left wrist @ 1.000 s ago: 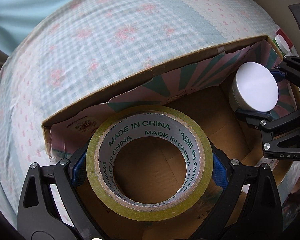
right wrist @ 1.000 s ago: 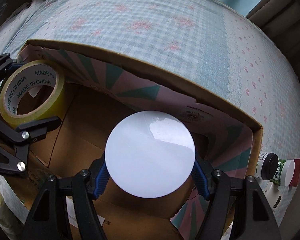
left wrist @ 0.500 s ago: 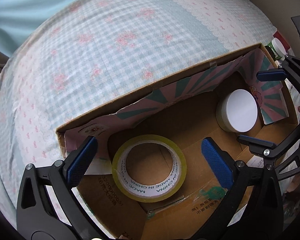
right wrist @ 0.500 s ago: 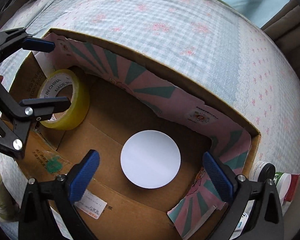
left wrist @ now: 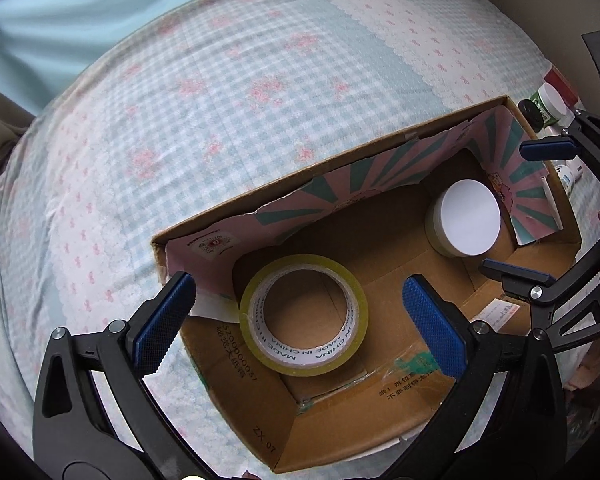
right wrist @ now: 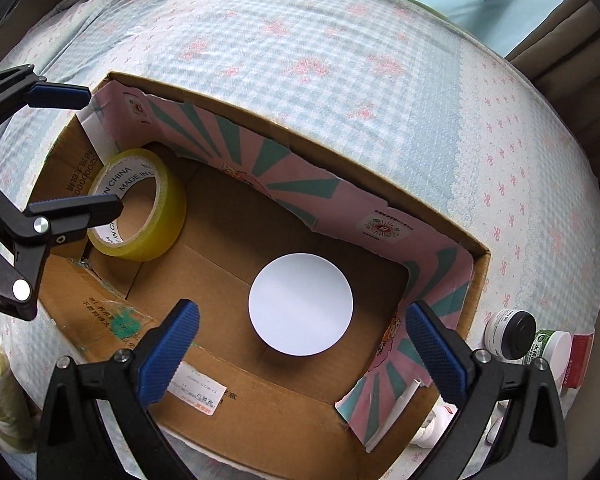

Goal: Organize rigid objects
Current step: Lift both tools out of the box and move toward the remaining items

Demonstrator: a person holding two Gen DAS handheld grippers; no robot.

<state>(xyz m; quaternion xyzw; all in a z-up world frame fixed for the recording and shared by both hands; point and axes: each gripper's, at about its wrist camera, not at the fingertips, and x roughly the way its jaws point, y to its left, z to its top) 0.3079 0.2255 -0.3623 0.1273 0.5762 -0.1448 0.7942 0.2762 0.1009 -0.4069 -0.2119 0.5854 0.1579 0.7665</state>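
Setting: an open brown cardboard box (left wrist: 380,412) lined with pink-and-teal striped paper sits on a bed covered by a pale blue checked bedspread with pink flowers (left wrist: 228,92).
Left gripper (left wrist: 296,320): released, its blue-padded fingers (left wrist: 162,322) spread wide above the box's left end, holding nothing.
Tape: a roll of yellowish clear packing tape printed "MADE IN CHINA" (left wrist: 304,314) lies flat on the box floor at the left end, between but apart from the left fingers.
Right gripper (right wrist: 300,356): likewise released, fingers (right wrist: 436,356) wide apart over the box's right half, empty.
Tin: a round container with a flat white lid (right wrist: 300,304) stands on the box floor near the right end, well apart from the tape.
Outside the box: a small white jar with a black lid (right wrist: 510,334) and a green-labelled white jar (right wrist: 550,348) lie on the bedspread just beside the right wall.
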